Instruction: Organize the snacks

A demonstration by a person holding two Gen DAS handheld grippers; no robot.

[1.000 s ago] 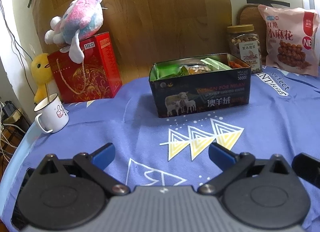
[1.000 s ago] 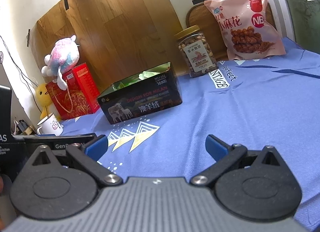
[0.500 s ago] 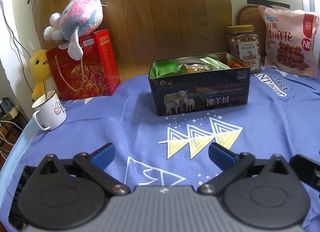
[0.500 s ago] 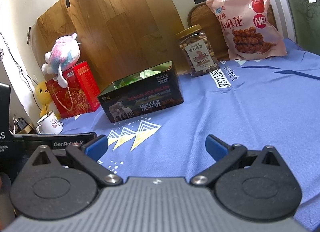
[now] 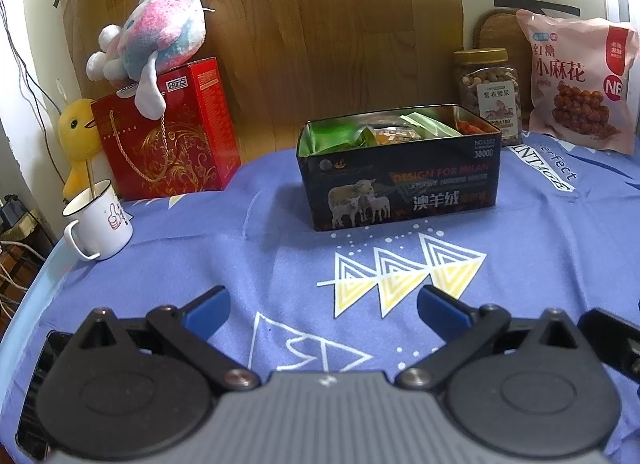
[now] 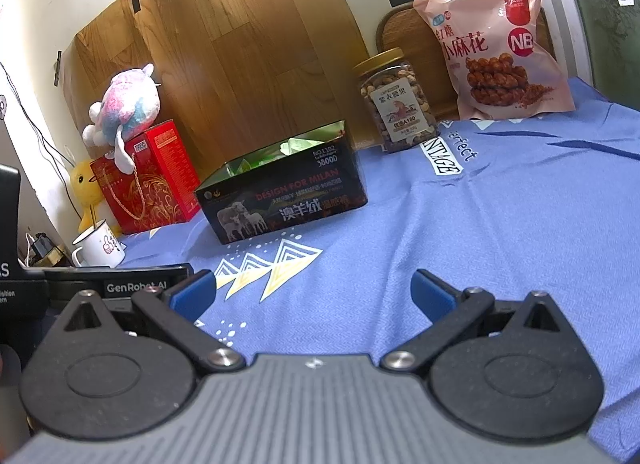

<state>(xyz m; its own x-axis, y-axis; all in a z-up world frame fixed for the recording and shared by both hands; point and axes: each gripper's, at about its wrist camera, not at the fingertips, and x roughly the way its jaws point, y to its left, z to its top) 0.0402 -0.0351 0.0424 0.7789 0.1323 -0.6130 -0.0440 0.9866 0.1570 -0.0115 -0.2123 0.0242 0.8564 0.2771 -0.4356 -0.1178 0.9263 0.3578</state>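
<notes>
A black tin box (image 5: 400,184) (image 6: 280,200) with sheep printed on its side stands open on the blue cloth, holding green and orange snack packets (image 5: 404,128). Behind it to the right are a clear jar of nuts (image 5: 488,92) (image 6: 398,104) and a pink bag of fried twists (image 5: 580,84) (image 6: 500,48), both against the wall. My left gripper (image 5: 324,310) is open and holds nothing, low over the cloth in front of the tin. My right gripper (image 6: 314,292) is open too, nearer the table's front and right of the tin.
A red gift box (image 5: 168,136) with a plush toy (image 5: 148,36) on top stands at the back left, beside a yellow duck (image 5: 78,140) and a white mug (image 5: 98,222). The left gripper's body (image 6: 116,284) shows at the left of the right wrist view.
Both views have shifted a little; the tin and the jar sit slightly differently in frame. Both grippers stay open and nothing on the table has moved.
</notes>
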